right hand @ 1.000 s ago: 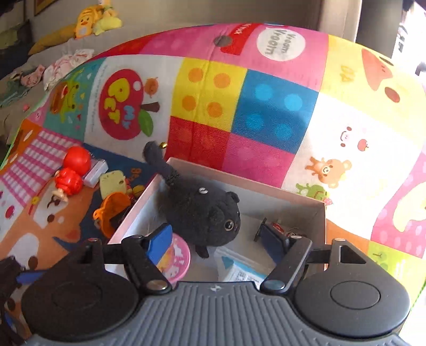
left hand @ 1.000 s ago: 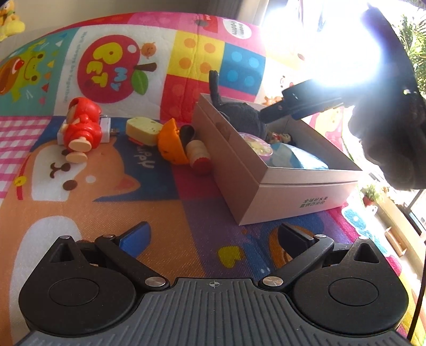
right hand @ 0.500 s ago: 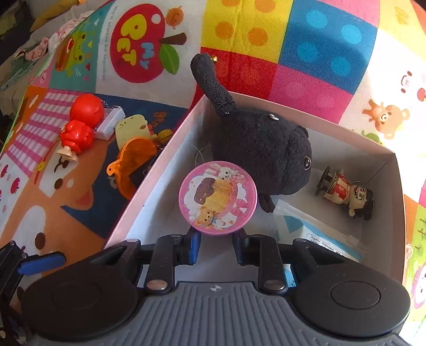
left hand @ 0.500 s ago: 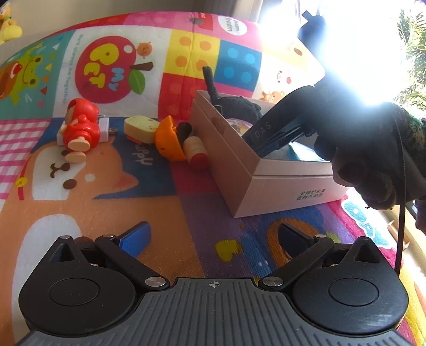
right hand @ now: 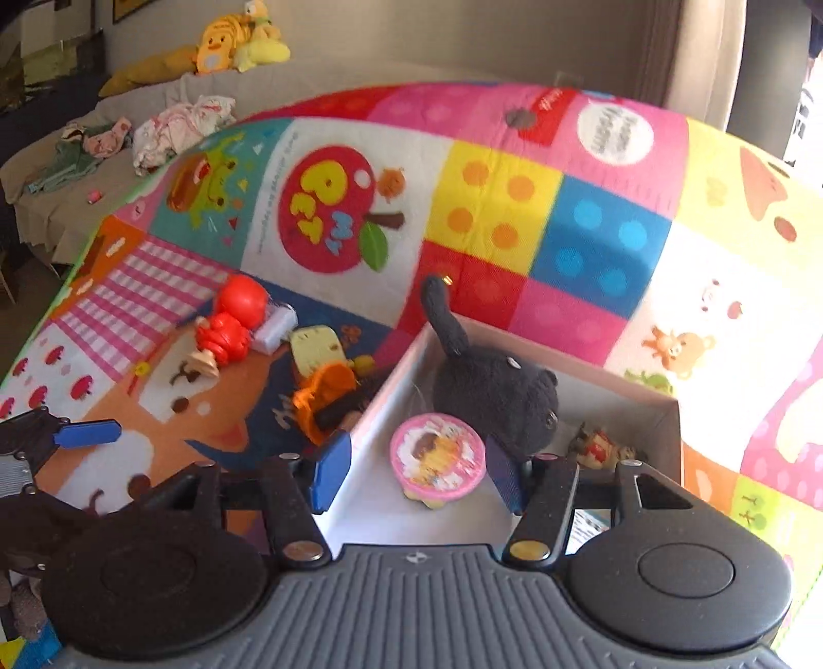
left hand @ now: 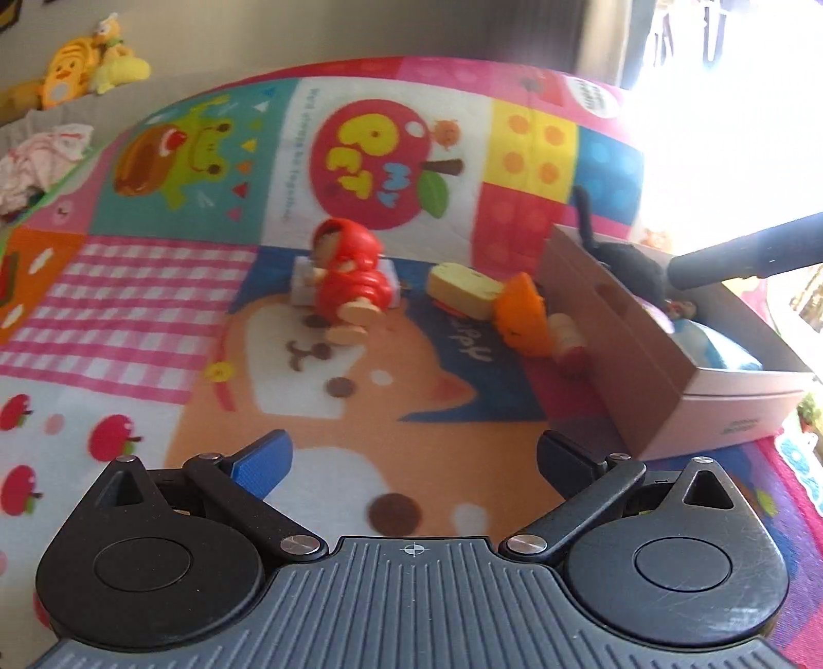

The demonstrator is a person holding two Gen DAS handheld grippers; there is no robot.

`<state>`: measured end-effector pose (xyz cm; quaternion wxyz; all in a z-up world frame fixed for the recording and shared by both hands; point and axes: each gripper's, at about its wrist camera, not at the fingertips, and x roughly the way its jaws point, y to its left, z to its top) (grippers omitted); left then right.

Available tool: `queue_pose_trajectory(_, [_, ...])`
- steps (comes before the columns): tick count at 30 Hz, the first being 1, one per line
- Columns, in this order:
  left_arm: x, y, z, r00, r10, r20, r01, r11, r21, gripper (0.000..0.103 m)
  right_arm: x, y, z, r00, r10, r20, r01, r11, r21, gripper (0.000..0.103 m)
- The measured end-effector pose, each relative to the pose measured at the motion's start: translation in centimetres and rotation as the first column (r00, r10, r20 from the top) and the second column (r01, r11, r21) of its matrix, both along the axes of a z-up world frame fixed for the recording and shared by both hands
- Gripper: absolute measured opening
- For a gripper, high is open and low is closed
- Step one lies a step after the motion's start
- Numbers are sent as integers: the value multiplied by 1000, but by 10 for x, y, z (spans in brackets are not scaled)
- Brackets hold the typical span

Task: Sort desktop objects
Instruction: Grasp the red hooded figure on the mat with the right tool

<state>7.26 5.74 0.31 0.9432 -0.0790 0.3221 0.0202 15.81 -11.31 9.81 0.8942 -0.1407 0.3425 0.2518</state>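
My right gripper [right hand: 416,473] hovers over the near end of the cardboard box [right hand: 391,381], its jaws opening. The pink round container [right hand: 437,455] lies on the box floor below them, and the pads do not touch it. Beside it in the box sit a black plush cat [right hand: 494,396] and a small figure [right hand: 602,445]. My left gripper [left hand: 414,460] is open and empty above the play mat. Ahead of it lie a red figure toy [left hand: 350,278], a yellow block toy [left hand: 463,288], an orange toy [left hand: 522,314] and a red-ended cylinder [left hand: 568,342].
The colourful play mat [left hand: 154,319] covers the floor. The box [left hand: 643,350] also holds a blue packet [left hand: 720,350]. A white block [right hand: 278,324] lies behind the red figure. A sofa with clothes [right hand: 175,123] and plush toys [right hand: 231,43] stands at the back.
My right gripper shut on the pink container, set it down inside the box, then opened and drew back. My left gripper swung left, so the red figure now sits nearer the middle of its view.
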Motion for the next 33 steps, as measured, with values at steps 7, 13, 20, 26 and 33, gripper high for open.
queue_pose_trajectory(7, [-15,36,0,993,116,2,-116,987,112,103,28,97,-12,984,51,-171,-28,990,137,60])
queue_pose_trajectory(13, [-25,41,-4,995,98,14,-98,992,82,103,69,173,-63,981,-53,-185,62,997,40,65])
queue_pose_trajectory(20, [-25,43,-6,996,89,8,-90,995,48,103,51,186,-65,988,28,-154,-35,998,-44,47])
queue_pose_trajectory(26, [-26,44,-7,996,89,5,-89,996,30,103,-2,123,-36,982,103,-159,-107,994,-21,47])
queue_pose_trajectory(33, [-21,37,-8,996,87,-19,-86,994,73,103,-87,14,-18,970,160,-185,-153,987,53,47])
